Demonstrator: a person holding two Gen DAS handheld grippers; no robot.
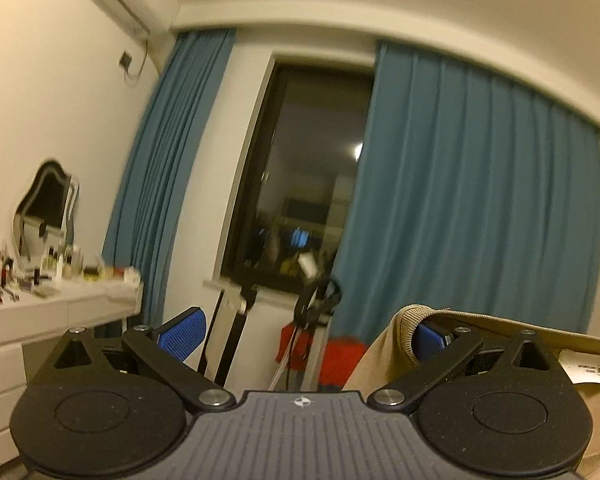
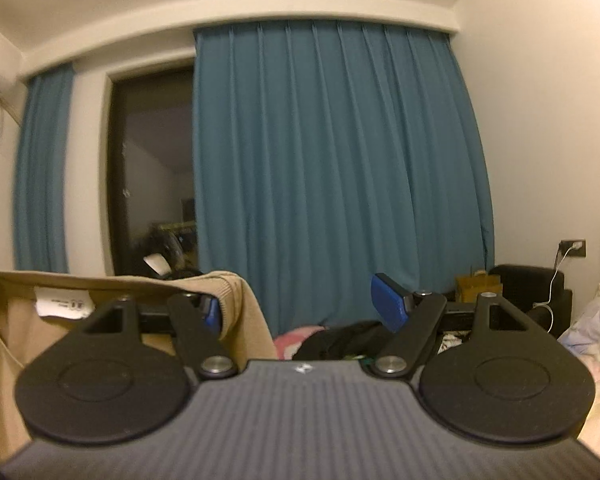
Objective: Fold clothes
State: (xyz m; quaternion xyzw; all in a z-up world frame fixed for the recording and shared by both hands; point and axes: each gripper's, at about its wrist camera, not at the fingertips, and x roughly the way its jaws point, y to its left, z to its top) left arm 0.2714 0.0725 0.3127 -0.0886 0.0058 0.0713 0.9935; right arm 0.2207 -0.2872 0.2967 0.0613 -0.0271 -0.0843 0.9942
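Note:
A beige knit garment [image 1: 496, 344] with a ribbed edge and a white label hangs stretched between my two grippers, held up in the air. My left gripper [image 1: 304, 336] has its jaws wide apart, and the garment's ribbed edge is draped over its right finger [image 1: 432, 338]. My right gripper [image 2: 304, 308] also has its jaws wide apart, and the same garment [image 2: 120, 292] is hooked over its left finger [image 2: 212, 312]. The white label [image 2: 62, 304] shows inside the cloth. The lower part of the garment is hidden below both views.
Blue curtains [image 2: 332, 168] and a dark window [image 1: 300, 184] face me. A white dresser [image 1: 40, 320] with a mirror and several small items stands on the left. A stand [image 1: 316, 308] and red things are below the window. A black chair [image 2: 528, 292] and bedding [image 2: 596, 320] are on the right.

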